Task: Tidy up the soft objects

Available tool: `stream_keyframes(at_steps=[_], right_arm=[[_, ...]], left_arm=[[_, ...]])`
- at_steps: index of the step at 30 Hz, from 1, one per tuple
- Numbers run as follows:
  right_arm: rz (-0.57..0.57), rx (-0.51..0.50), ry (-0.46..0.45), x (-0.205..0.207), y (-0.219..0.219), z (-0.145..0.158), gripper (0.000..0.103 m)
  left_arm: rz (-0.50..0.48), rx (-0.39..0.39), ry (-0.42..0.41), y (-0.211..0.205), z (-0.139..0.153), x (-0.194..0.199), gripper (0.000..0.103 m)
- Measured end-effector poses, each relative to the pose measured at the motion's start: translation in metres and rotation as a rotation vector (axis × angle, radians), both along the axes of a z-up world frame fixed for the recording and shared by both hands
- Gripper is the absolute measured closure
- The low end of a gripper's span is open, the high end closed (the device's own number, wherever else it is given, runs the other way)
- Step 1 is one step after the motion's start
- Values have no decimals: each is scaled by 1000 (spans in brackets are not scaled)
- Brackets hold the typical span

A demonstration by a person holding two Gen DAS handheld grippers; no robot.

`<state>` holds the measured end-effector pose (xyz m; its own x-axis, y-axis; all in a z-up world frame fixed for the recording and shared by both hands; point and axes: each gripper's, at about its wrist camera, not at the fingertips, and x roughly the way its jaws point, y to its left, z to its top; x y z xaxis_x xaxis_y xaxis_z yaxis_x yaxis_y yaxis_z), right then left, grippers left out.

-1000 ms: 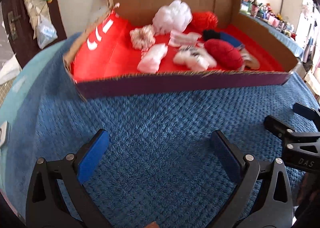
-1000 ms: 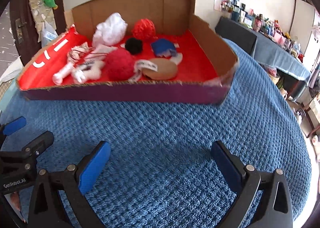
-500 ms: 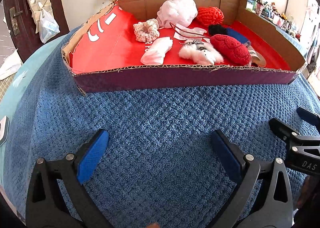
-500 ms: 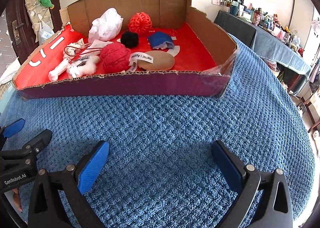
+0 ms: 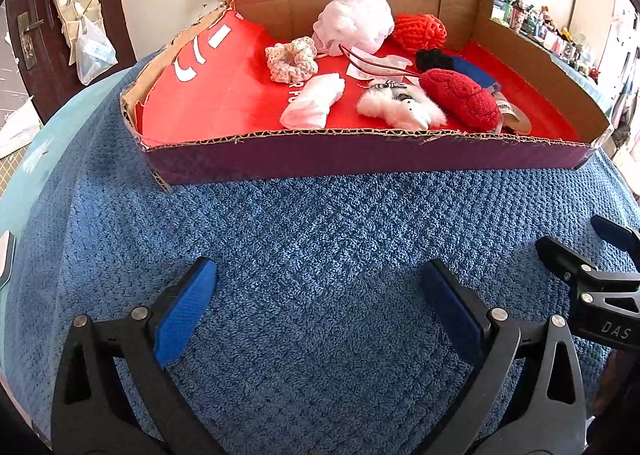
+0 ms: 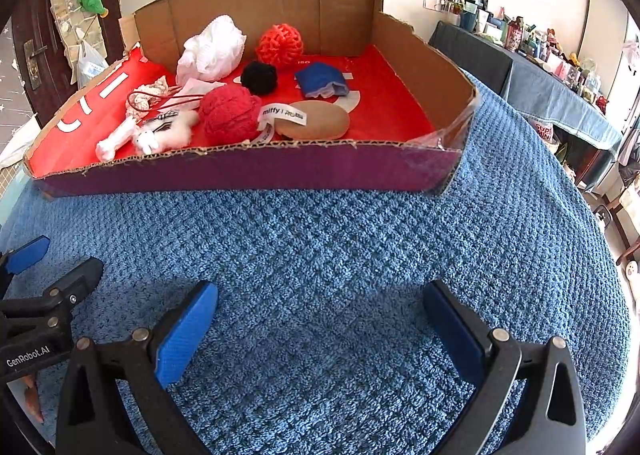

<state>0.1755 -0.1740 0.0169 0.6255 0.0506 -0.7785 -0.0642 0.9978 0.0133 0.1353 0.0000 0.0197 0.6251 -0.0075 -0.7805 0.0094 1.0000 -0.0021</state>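
Note:
A cardboard box [image 5: 360,157] with a red floor holds several soft objects: a white mesh puff [image 5: 354,25], a red knit ball [image 5: 420,29], a cream crocheted scrunchie [image 5: 292,59], a white folded cloth [image 5: 314,101], a white fluffy toy [image 5: 400,105], a red plush [image 5: 460,99], a black pom [image 6: 259,77] and a blue pouch [image 6: 320,85]. My left gripper [image 5: 316,303] is open and empty above the blue towel, in front of the box. My right gripper [image 6: 320,319] is open and empty beside it, also short of the box [image 6: 248,171].
A blue textured towel [image 5: 320,239] covers the table. A tan oval pad [image 6: 316,121] with a "miffy" tag lies in the box. A dark door [image 5: 24,35] stands at the left. A cluttered side table [image 6: 540,71] stands at the right.
Both grippers have risen and tilted, so the box sits lower in view and its contents show more fully. Both stayed open. The objects have not moved.

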Motion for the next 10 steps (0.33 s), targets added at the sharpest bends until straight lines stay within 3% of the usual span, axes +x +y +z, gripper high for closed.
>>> stream_keyframes(at_steps=[10], right_arm=[[0,-2,-1,0,0,0,0]], left_arm=[[1,2,-1,0,0,0,0]])
